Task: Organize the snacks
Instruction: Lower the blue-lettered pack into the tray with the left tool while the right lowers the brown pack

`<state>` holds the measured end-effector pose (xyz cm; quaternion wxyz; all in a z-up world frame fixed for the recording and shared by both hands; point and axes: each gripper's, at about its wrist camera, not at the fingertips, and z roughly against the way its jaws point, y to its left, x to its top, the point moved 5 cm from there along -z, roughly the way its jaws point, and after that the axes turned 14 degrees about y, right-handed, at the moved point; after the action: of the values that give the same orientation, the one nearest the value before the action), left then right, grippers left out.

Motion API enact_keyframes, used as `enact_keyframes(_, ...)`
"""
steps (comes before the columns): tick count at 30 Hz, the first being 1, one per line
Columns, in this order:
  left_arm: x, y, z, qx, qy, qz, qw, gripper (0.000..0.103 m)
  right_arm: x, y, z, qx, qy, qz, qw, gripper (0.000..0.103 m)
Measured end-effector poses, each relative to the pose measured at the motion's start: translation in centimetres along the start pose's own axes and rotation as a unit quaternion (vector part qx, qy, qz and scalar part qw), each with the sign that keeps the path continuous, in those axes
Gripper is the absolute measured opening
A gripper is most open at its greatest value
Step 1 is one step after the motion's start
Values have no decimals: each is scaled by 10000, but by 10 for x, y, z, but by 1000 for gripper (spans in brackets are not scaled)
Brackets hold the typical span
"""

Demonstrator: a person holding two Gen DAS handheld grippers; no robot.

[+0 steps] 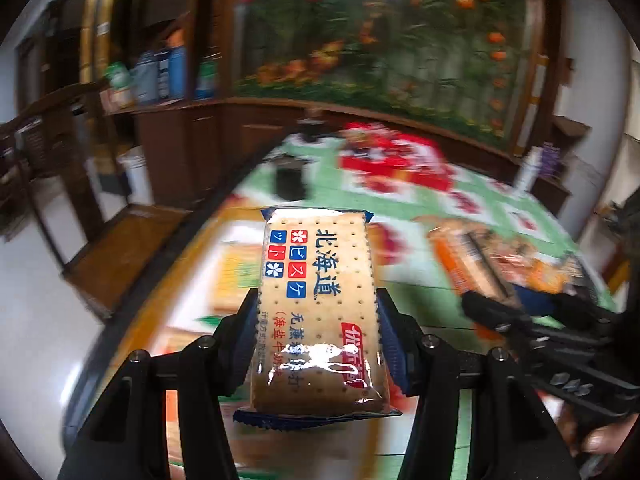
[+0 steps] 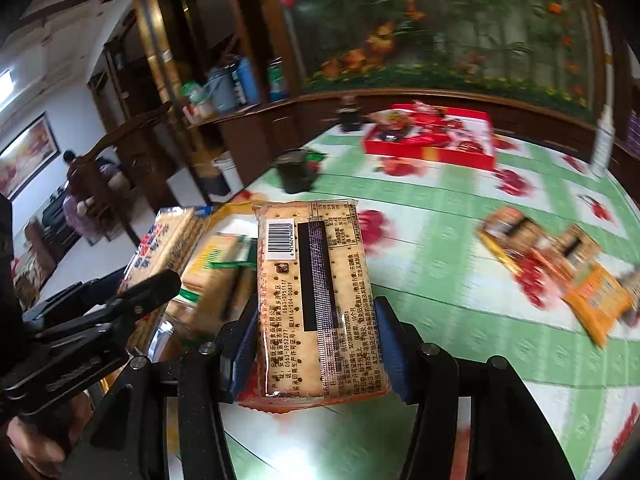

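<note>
My left gripper (image 1: 318,316) is shut on a blue-edged cracker pack (image 1: 318,300), printed side up, held above the table. My right gripper (image 2: 316,312) is shut on an orange-edged cracker pack (image 2: 316,296), barcode side up. In the right wrist view the left gripper (image 2: 132,292) shows at the left with its pack (image 2: 168,240). Under it lie green-labelled cracker packs (image 2: 216,272). In the left wrist view the right gripper (image 1: 520,312) shows at the right with its pack (image 1: 476,256). Several orange snack packs (image 2: 560,264) lie loose on the right of the table.
A green and white flowered tablecloth (image 2: 460,208) covers the table. A red gift box (image 2: 432,132) sits at the far side, a dark cup (image 2: 296,172) at the far left edge. Wooden cabinets with bottles (image 2: 236,84) stand behind; a chair (image 2: 104,184) is at left.
</note>
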<state>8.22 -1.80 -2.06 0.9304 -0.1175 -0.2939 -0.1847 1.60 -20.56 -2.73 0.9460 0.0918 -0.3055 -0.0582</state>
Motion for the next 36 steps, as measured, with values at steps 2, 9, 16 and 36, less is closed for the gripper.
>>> enact_keyframes(2, 0, 21, -10, 146, 181, 129, 9996, 54, 9, 16, -14, 59, 122, 92, 9999, 59)
enact_keyframes(9, -5, 56, -40, 63, 644, 430, 9970, 54, 36, 40, -63, 385, 595, -24, 9975, 59)
enact_keyframes(16, 1, 63, -54, -99, 1009, 565, 9932, 54, 59, 49, -106, 66, 1053, 4, 9944, 59)
enact_keyframes(36, 9, 69, -35, -4, 752, 652, 9950, 83, 61, 51, -86, 364, 780, -36, 9963, 60)
